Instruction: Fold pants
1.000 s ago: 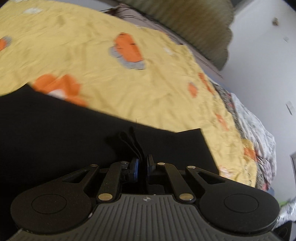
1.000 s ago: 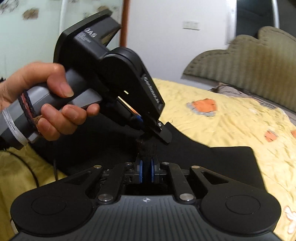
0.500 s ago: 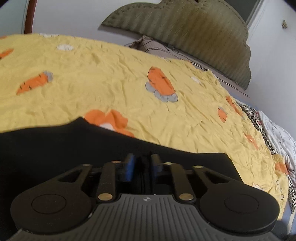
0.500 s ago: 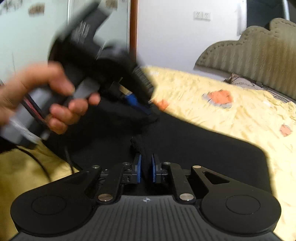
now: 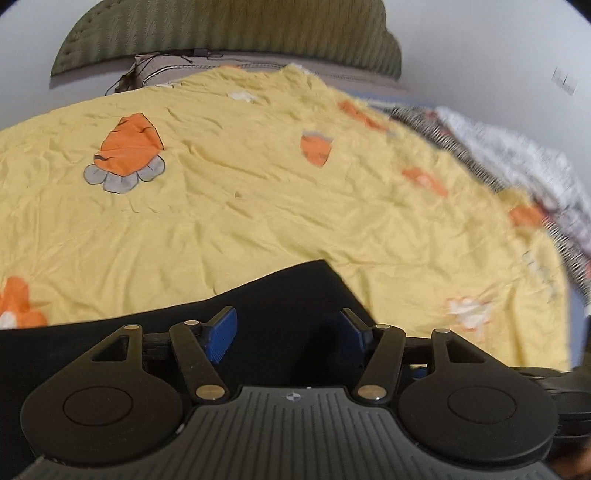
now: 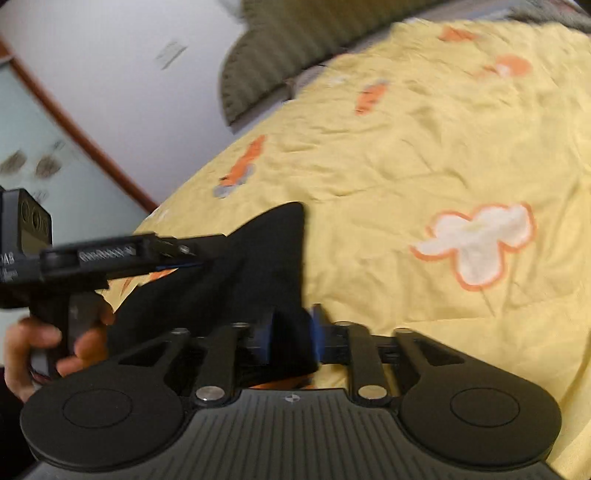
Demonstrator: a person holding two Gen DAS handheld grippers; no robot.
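1. Yellow bedsheet [image 5: 258,221], printed with orange carrots, is covering the bed and filling both wrist views, wrinkled all over.
2. Behind it, an olive ribbed headboard [image 5: 229,33] is standing against a white wall [image 5: 480,48], and a black-and-white patterned blanket [image 5: 517,166] is lying along the bed's far right edge in the left wrist view.
3. Black pants [image 5: 288,314] are lying on the sheet at the near edge of the bed, and one squared corner is showing just ahead of the left gripper [image 5: 290,334].
4. That left gripper is hanging over the dark cloth with its blue pads [image 5: 221,332] well apart; its jaws have just been opening, and nothing is pinched between them, with only the flat fabric lying below.
5. Over in the right wrist view, the right gripper [image 6: 291,339] is showing a moderate gap, and its jaws have just been opening too.
6. A fold of the pants [image 6: 258,266] is sitting between its blue pads, though the blur is making it hard to tell whether they are pressing on it.
7. To the left in that view, a person's hand [image 6: 37,350] is gripping the handle of the left gripper [image 6: 192,258], which is reaching across to the raised corner of the black cloth.
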